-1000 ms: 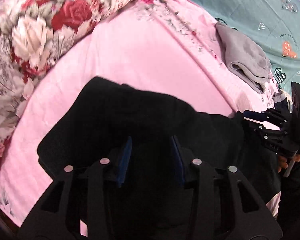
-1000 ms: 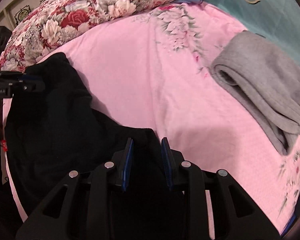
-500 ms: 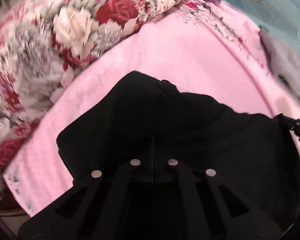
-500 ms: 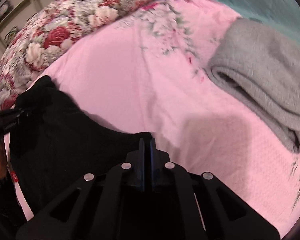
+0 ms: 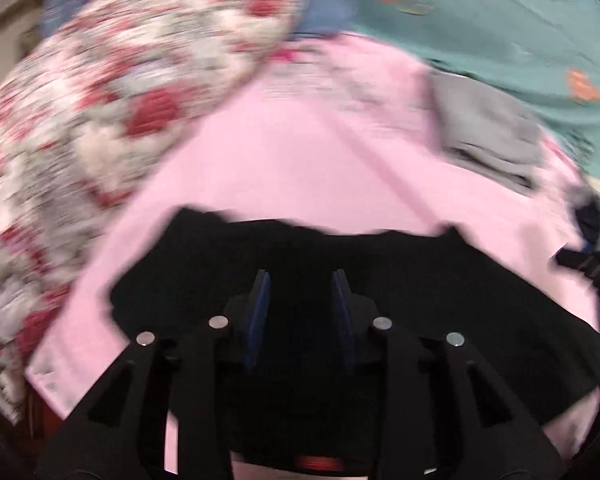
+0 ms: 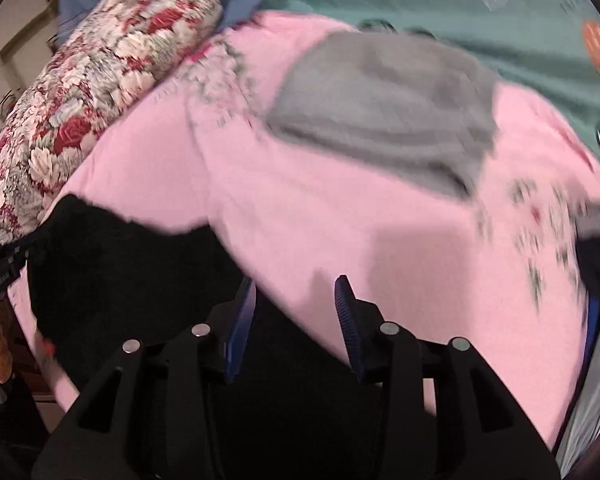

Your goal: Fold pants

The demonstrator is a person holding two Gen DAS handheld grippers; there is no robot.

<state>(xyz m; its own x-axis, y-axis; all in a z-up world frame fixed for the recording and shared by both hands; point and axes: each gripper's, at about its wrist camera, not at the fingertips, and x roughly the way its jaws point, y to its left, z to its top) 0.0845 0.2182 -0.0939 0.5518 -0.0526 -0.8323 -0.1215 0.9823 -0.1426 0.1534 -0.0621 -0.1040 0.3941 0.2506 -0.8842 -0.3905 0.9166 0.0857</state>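
Note:
The black pants (image 5: 400, 280) lie spread on the pink bedsheet (image 5: 300, 152) near the bed's front edge; they also show in the right wrist view (image 6: 132, 276). My left gripper (image 5: 300, 280) is open, above the pants, holding nothing. My right gripper (image 6: 294, 288) is open, over the right edge of the pants where black cloth meets the pink sheet (image 6: 380, 220). The right gripper shows at the right edge of the left wrist view (image 5: 588, 264). Both views are motion-blurred.
A folded grey garment (image 6: 388, 112) lies on the sheet beyond the right gripper, also in the left wrist view (image 5: 488, 136). A floral quilt (image 5: 100, 100) is bunched at the left. A teal patterned blanket (image 6: 460, 4) covers the far side.
Half a second ago both grippers were shut on the pants; now both are open and have let go. The pants lie flatter and wider, nearer the front edge. Both cameras have pulled back.

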